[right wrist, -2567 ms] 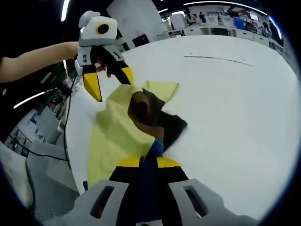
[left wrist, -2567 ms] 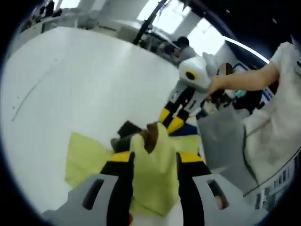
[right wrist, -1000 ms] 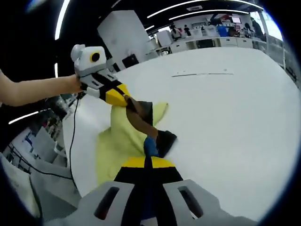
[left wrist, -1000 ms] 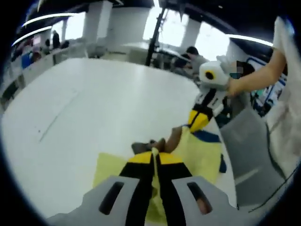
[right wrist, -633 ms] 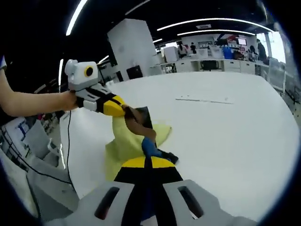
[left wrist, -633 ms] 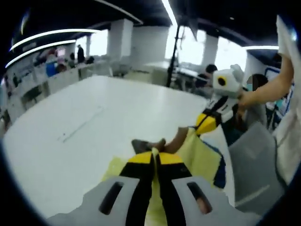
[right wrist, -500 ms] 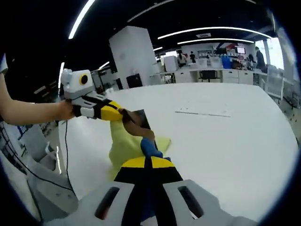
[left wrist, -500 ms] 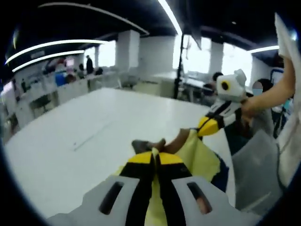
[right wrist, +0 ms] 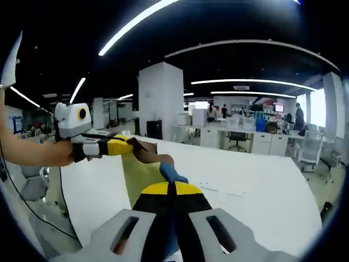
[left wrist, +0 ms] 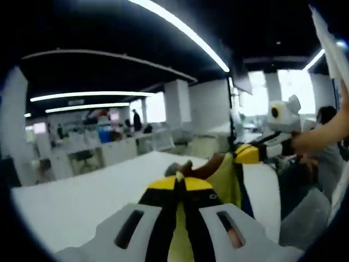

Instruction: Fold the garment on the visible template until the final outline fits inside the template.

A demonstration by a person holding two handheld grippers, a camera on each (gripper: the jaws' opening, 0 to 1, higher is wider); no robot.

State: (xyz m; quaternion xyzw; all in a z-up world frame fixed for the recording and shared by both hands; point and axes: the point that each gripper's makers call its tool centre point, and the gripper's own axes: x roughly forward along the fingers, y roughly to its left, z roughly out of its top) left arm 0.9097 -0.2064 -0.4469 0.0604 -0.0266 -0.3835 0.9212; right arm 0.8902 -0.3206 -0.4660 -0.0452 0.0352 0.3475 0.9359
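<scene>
Garment (right wrist: 143,172) stretched lengthwise between left gripper (right wrist: 131,143), right gripper (right wrist: 170,184).

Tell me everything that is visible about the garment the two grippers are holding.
The garment is soft pale yellow cloth with a brown part and a blue part near the held edge. It is lifted off the white table and hangs, stretched between the left gripper and the right gripper, both shut on its upper edge. Its lower end is hidden behind the right gripper.

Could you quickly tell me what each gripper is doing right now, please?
Left gripper: shut on the garment.
Right gripper: shut on the garment.
</scene>
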